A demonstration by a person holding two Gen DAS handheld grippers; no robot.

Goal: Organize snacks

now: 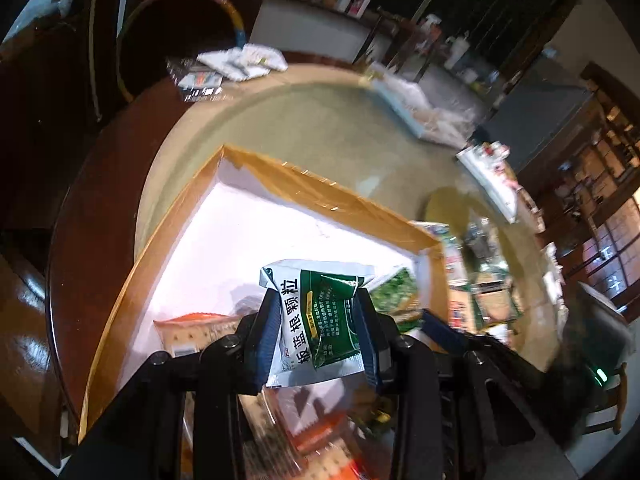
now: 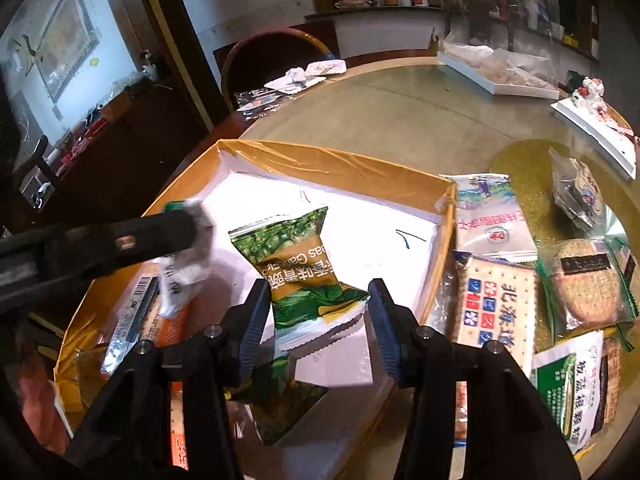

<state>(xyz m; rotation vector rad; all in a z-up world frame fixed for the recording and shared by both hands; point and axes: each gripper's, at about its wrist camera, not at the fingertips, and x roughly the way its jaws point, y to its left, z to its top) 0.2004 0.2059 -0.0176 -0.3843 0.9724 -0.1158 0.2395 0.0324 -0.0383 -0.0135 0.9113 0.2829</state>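
Left claw (image 1: 316,316) is pinching a white-and-green foil sachet (image 1: 316,320) printed with Chinese characters, pads pressed on both sides, held over the shallow cardboard box (image 1: 320,190) with tan taped rim and white floor.

Right claw (image 2: 318,308) is spread around a green-and-brown pea snack packet (image 2: 298,264). Left pad looks in contact with the packet, right pad stands apart from it, so it doesn't read as a firm pinch; can't tell if the packet is carried or already resting on the box floor.

Already in the box, as far as visible: an orange cracker pack (image 1: 192,330) near the near-left corner, plus another green packet (image 2: 276,400) under the right claw.

Still out on the round glass-topped desk (image 2: 400,120), just right of the box: a white-and-blue pouch (image 2: 494,220), a clear-wrapped square cracker pack with blue and red squares (image 2: 496,304), a bagged round brown biscuit (image 2: 584,284), and a second green-and-white sachet (image 2: 572,392).

Judgement: roughly midway. Two items going in, at least four left to move.
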